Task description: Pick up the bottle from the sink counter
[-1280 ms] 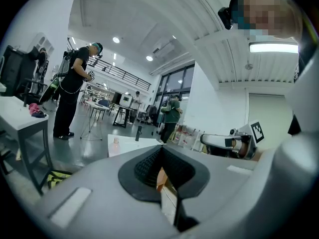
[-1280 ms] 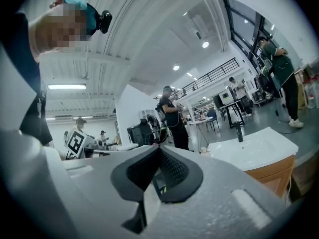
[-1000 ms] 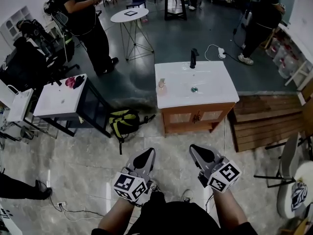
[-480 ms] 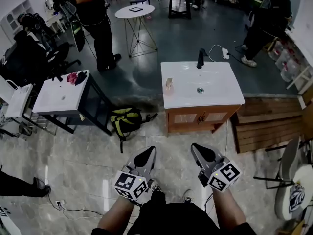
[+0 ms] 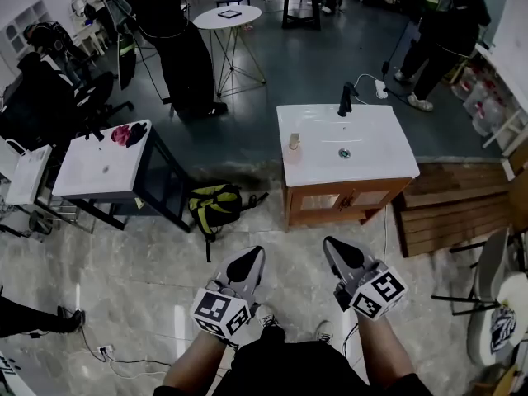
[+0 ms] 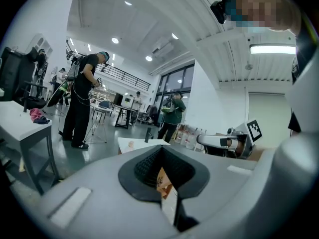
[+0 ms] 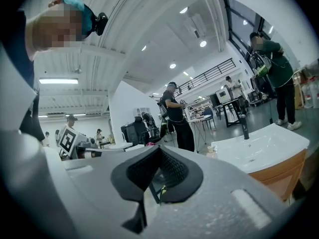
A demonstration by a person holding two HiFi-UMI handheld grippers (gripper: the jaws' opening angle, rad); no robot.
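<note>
The small pale bottle [image 5: 294, 141] stands upright at the left edge of the white sink counter [image 5: 375, 163], left of the basin and the black faucet [image 5: 346, 99]. The counter is a few steps ahead across the floor. Both grippers are held low in front of me, well short of it. The left gripper [image 5: 250, 258] is shut with nothing in it, and so is the right gripper [image 5: 337, 246]. In the left gripper view the bottle [image 6: 131, 144] shows far off beyond the closed gripper [image 6: 160, 149]. In the right gripper view the bottle [image 7: 210, 149] sits on the counter [image 7: 259, 148] past the closed gripper [image 7: 158, 148].
A yellow and black backpack [image 5: 216, 205] lies on the floor left of the sink cabinet. A white table [image 5: 91, 172] stands further left. Wooden platforms [image 5: 450, 205] lie to the right of the counter, and a chair [image 5: 495, 287] is at my right. People [image 5: 177, 31] stand behind.
The sink counter and bottle have shifted right and lower in the head view as I came a little closer. Both grippers stay shut and in place.
</note>
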